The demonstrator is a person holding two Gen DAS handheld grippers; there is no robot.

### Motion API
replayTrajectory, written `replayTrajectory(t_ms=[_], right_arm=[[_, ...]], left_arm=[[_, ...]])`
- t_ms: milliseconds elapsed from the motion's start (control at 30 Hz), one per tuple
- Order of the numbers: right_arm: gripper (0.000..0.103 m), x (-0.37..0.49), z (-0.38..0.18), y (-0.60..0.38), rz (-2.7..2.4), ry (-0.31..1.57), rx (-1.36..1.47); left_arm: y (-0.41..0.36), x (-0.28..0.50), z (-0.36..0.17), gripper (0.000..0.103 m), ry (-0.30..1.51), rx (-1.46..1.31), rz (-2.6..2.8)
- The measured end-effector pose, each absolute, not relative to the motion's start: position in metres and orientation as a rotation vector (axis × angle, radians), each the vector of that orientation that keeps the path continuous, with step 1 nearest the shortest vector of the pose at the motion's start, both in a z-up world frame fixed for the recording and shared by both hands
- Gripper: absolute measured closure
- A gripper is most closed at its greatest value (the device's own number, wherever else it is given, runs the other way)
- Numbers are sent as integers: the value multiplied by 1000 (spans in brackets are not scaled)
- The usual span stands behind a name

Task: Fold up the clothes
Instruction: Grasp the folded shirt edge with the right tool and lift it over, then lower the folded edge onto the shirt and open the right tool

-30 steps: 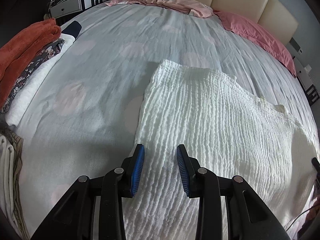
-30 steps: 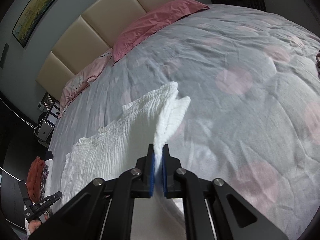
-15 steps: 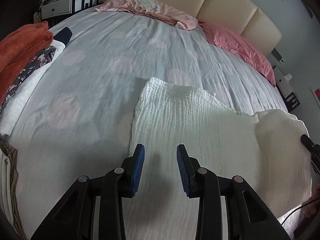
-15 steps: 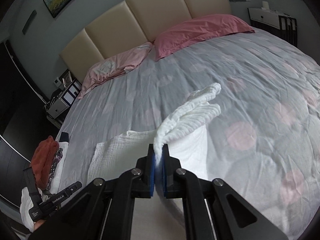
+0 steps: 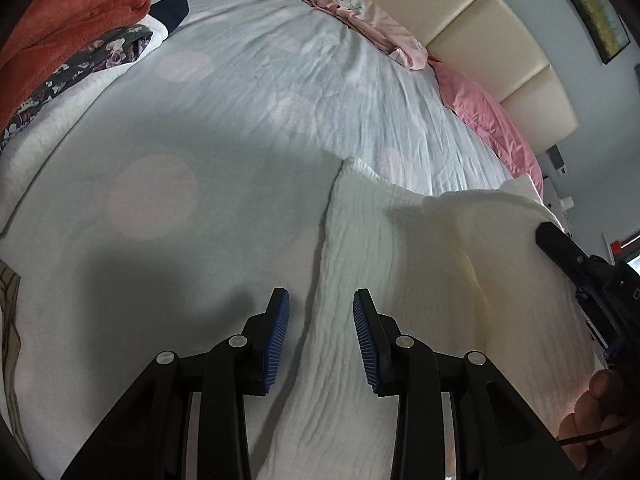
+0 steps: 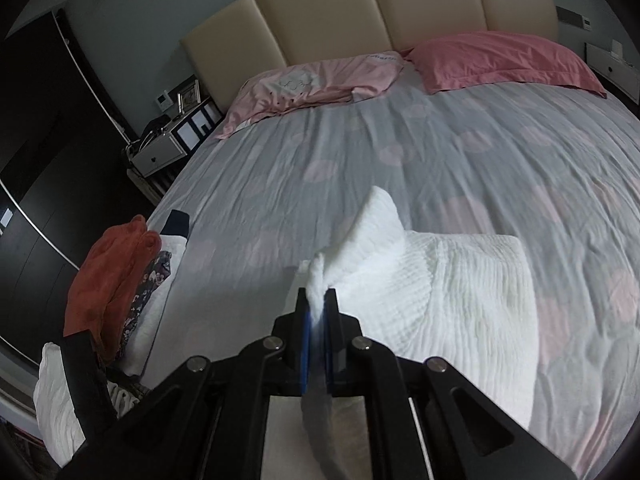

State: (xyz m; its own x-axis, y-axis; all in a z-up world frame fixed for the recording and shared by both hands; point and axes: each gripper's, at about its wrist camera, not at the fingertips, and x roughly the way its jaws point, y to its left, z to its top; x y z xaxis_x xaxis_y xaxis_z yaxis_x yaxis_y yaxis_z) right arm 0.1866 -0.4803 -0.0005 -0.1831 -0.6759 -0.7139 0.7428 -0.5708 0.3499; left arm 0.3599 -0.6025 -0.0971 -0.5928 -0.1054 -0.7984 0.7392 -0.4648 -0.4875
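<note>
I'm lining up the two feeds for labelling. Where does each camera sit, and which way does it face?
Left wrist: on the left gripper, aimed down at the bed and white garment; a hand shows.
Right wrist: on the right gripper, facing the headboard, pinching the garment.
Shared: garment, pillows, clothes pile.

Both wrist views close above the bed (image 5: 240,128), angled down toward the headboard (image 6: 360,8), sharing the white garment (image 6: 460,288)

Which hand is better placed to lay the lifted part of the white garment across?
Right. Its hand-held gripper is already shut on the white garment; the left hand-held gripper hangs open, holding nothing.
</note>
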Motion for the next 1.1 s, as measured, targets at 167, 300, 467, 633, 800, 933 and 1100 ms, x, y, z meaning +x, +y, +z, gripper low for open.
replayTrajectory(t_ms=[167,300,467,633,800,933,1100], right_arm=[[98,199,-16,-509,-1910,79,1097],[98,195,-13,-519,-1931,85,1063],[98,204,-45,-543,-1795,206,1161],[98,218,-83,-557,-1717,298,1244],[94,214,-108,-559,-1676,306,1340],[84,210,-97,-548,-1662,275,1356],[75,220,-50,-509,-1701,261,1221]], left_arm=[[-617,369,-108,68,1248,950,-2062],[-623,371,-113,68,1292,937,-2053],[-628,373,-116,68,1316,922,-2041],[-632,381,-115,68,1337,896,-2018],[-631,379,-114,68,1323,903,-2034],[-630,378,-111,68,1318,917,-2059],[-623,381,-100,68,1310,911,-2102]])
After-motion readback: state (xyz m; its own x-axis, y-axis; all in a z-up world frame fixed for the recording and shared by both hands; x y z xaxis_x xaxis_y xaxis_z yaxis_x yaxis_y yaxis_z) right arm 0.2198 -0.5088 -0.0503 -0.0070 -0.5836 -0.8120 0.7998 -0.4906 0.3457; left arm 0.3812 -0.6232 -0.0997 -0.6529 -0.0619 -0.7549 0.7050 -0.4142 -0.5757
